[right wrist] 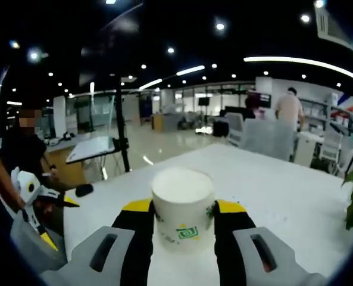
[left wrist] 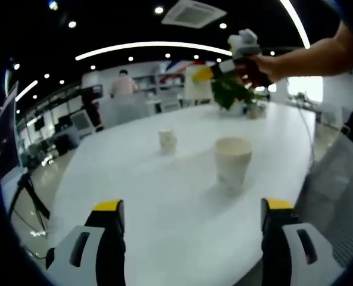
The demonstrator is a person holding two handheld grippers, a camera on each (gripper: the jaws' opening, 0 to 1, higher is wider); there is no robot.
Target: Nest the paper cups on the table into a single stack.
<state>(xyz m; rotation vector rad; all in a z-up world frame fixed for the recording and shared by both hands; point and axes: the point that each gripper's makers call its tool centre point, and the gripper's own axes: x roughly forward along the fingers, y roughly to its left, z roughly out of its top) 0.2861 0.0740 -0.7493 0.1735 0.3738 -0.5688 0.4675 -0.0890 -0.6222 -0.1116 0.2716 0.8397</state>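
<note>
Left gripper (left wrist: 188, 217) low over the white worktop (left wrist: 164, 238), fingers spread wide and released; small cup (left wrist: 168, 142) and larger cup (left wrist: 232, 163) upright ahead, apart. Right gripper (right wrist: 185, 223) raised, fingers clenched on a white paper cup (right wrist: 183, 205) with green logo.

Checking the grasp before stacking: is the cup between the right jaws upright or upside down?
Upside down, it seems. The paper cup shows a flat closed end on top, no open rim, and widens downward between the right gripper jaws.

Two white paper cups (left wrist: 232, 162) (left wrist: 168, 141) upright, third cup (right wrist: 183, 207) gripped.
</note>
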